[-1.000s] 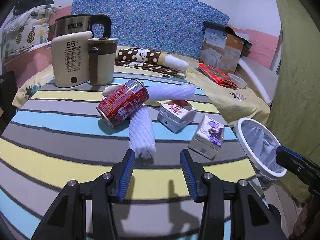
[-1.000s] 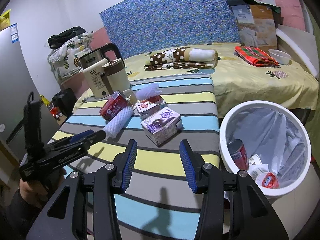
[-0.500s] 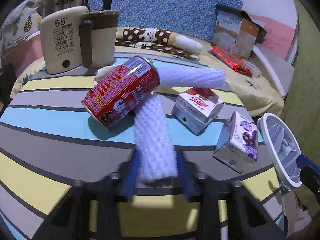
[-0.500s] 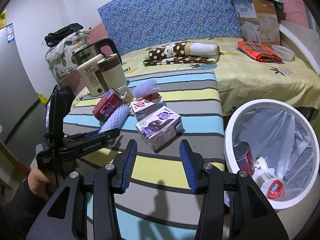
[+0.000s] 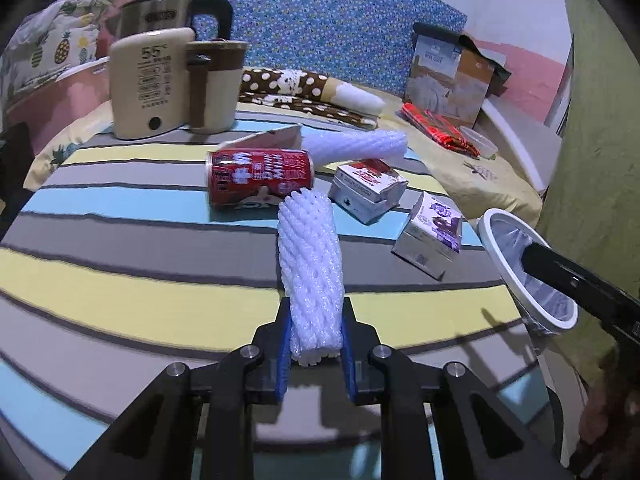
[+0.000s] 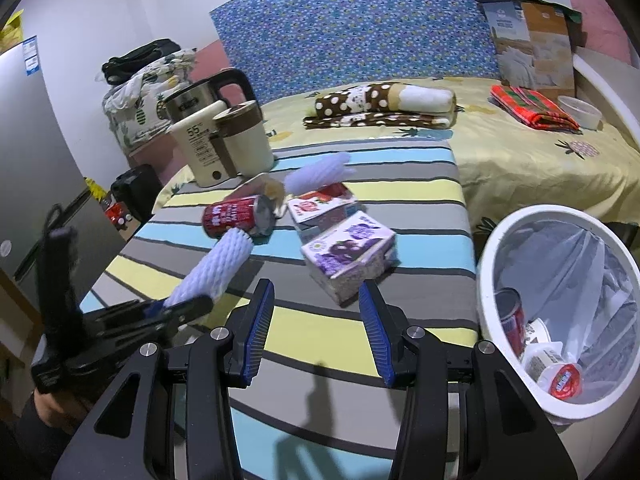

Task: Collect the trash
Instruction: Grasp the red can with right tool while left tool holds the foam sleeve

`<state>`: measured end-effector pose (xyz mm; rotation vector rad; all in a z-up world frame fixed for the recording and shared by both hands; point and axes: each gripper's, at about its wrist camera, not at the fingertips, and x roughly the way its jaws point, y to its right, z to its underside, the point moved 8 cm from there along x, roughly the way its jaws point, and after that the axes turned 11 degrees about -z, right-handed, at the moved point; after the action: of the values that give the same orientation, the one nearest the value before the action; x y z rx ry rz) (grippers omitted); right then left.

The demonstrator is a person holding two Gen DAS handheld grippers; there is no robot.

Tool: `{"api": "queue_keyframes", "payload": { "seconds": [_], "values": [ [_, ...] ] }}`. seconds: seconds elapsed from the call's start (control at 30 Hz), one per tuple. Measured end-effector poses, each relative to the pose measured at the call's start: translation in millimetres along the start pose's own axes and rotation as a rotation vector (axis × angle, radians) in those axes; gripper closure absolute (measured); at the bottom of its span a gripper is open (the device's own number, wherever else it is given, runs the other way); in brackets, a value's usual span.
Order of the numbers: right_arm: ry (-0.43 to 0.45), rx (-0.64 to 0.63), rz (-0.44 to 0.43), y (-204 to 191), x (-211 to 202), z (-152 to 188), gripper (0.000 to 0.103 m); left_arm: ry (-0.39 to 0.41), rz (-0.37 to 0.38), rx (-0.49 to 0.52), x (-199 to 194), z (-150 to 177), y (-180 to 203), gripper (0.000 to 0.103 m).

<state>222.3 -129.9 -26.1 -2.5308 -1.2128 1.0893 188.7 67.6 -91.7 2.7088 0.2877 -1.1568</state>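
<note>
Far left on the striped table (image 5: 120, 248): cream water warmer (image 5: 150, 82) marked 55°, steel kettle (image 5: 160, 14) behind it, cream-and-brown cup (image 5: 214, 84) touching its right side.

Your left gripper (image 5: 314, 334) is clenched on the near end of a white foam net sleeve (image 5: 310, 256); blue pads press it from both sides. In the right wrist view that gripper (image 6: 176, 308) sits low left, and the sleeve (image 6: 216, 266) slants up from it toward the can. The sleeve's far end reaches the red drink can (image 5: 260, 178), which lies on its side; whether they touch, can't tell. Behind the can is a piece of card (image 5: 280, 138), and a second foam sleeve (image 5: 356, 146) lies across just right of that.

Next right: red-and-white drink carton (image 5: 368, 188), tipped over, then the purple drink carton (image 5: 432, 234) near the table's right edge.

Your right gripper (image 6: 316, 330) hangs released, jaws wide apart, above the table with nothing between them; the purple carton (image 6: 348, 254) is just ahead of the fingertips.

Far right, off the table edge: white trash bin (image 6: 486, 280) with a clear liner, holding a red can (image 6: 510, 320) and small lidded cups (image 6: 562, 376). Bed (image 6: 520, 160) behind, with folded cloths.
</note>
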Motion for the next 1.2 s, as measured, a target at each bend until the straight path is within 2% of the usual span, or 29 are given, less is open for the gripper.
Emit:
{"api": "queue_keyframes", "payload": {
  "seconds": [0.3, 0.6, 0.87, 1.0, 1.2],
  "values": [
    [-0.043, -0.065, -0.055, -25.4, 30.9, -6.4, 0.057, 0.047, -0.067, -0.062, -21.0, -7.0, -47.2, 0.082],
    [-0.121, -0.113, -0.098, -38.0, 86.0, -21.3, 0.057, 0.06, -0.125, -0.109, -11.2, -18.3, -86.1, 0.082],
    [-0.179, -0.119, -0.1, -30.8, 129.3, -33.1, 0.057, 0.062, -0.135, -0.144, -3.1, -23.7, -108.0, 0.082],
    [-0.197, -0.109, -0.118, -31.7, 141.0, -33.5, 0.057, 0.062, -0.139, -0.153, -1.2, -23.6, -115.4, 0.082],
    [-0.221, -0.118, -0.202, -56.6, 138.3, -21.6, 0.056, 0.064, -0.146, -0.175, -3.5, -21.0, -126.2, 0.082]
  ]
}}
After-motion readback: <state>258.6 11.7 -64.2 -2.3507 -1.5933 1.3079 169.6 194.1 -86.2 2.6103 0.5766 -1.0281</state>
